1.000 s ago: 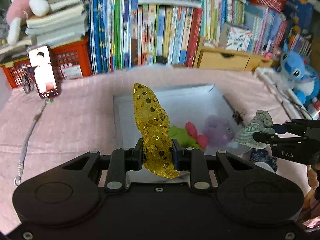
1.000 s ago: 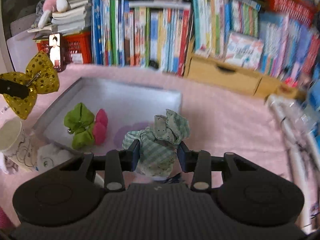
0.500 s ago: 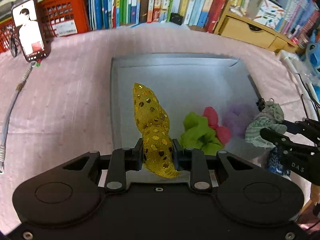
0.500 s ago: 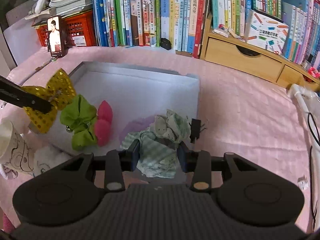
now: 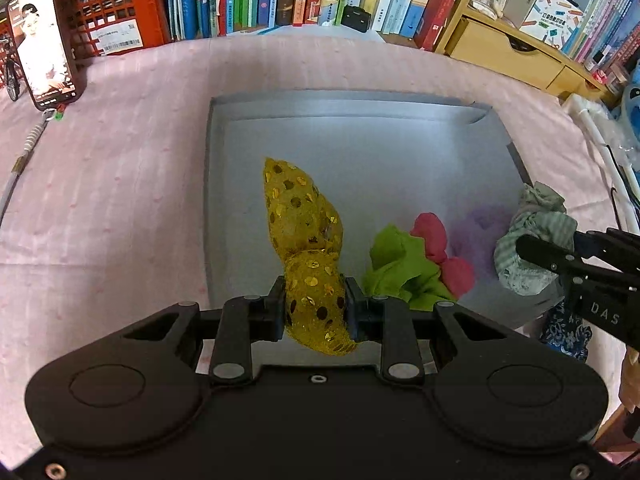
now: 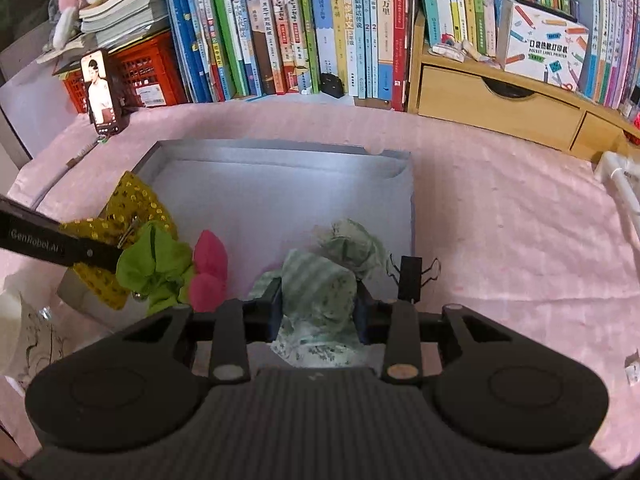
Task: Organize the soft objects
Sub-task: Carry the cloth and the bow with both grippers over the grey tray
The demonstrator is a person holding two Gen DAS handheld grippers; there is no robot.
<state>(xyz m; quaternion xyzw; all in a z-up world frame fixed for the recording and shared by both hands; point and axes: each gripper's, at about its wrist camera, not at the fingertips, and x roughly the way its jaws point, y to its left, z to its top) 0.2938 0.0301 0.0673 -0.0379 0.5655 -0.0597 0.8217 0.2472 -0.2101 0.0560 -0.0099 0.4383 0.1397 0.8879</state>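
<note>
My left gripper point(image 5: 316, 304) is shut on a gold sequin bow point(image 5: 304, 220) and holds it over the near left part of the grey tray point(image 5: 360, 136). My right gripper point(image 6: 318, 300) is shut on a pale green striped cloth bow point(image 6: 332, 264) over the tray's near right edge. That bow also shows in the left wrist view point(image 5: 532, 236). A lime green bow point(image 5: 404, 268) and a pink bow point(image 5: 436, 240) lie in the tray's near part. The gold bow shows in the right wrist view point(image 6: 132, 204), with the green bow point(image 6: 156, 264) and pink bow point(image 6: 208, 268).
The tray sits on a pink cloth point(image 5: 100, 200). A phone point(image 5: 42, 46) leans on a red crate point(image 5: 116, 20) at back left. Books point(image 6: 300, 28) and a wooden drawer box point(image 6: 500, 108) line the back. A black binder clip point(image 6: 412, 276) is clipped on the tray's right edge. A white cup point(image 6: 24, 332) stands near left.
Both grippers have tilted down and moved closer to the tray with their bows still held. The gold bow now hangs over the tray's inside.
</note>
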